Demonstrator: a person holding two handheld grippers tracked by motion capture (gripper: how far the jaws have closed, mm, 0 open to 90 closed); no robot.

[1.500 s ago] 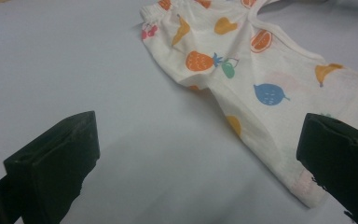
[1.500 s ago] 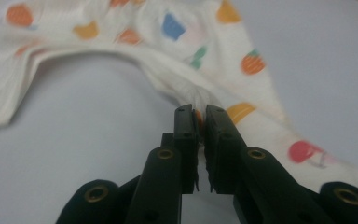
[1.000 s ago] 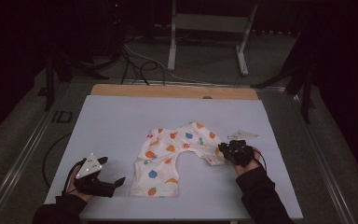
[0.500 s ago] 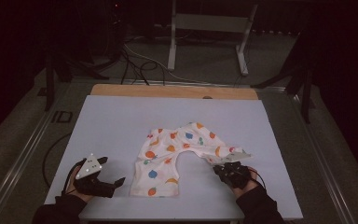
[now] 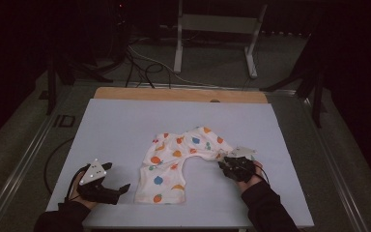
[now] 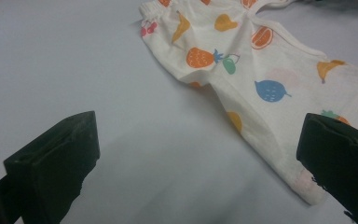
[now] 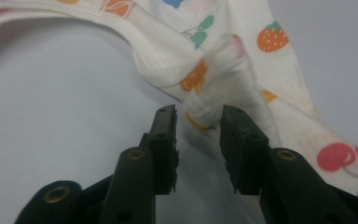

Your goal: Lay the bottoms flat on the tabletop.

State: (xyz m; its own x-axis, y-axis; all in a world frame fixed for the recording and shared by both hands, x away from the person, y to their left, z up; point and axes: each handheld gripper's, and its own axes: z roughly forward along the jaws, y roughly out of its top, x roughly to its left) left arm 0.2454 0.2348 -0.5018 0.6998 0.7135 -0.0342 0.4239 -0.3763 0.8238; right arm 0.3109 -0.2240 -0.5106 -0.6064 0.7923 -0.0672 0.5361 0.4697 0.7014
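My right tongs (image 7: 198, 122) have just been opening; a bunched fold of the shorts (image 5: 174, 162) sits between the jaws, narrow gap, pads not clearly pressing. The shorts lie mid-worktop (image 5: 116, 125). My left tongs (image 6: 196, 154) stand wide, resting beside the shorts' near leg.

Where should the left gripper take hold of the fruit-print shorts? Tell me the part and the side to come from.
Take the fruit-print shorts at the near leg's hem corner, coming in low from the table's left side. In the left gripper view that edge lies flat on the white table just ahead of the open left gripper, with bare surface beside it. The right gripper is already at the other leg's bunched end.
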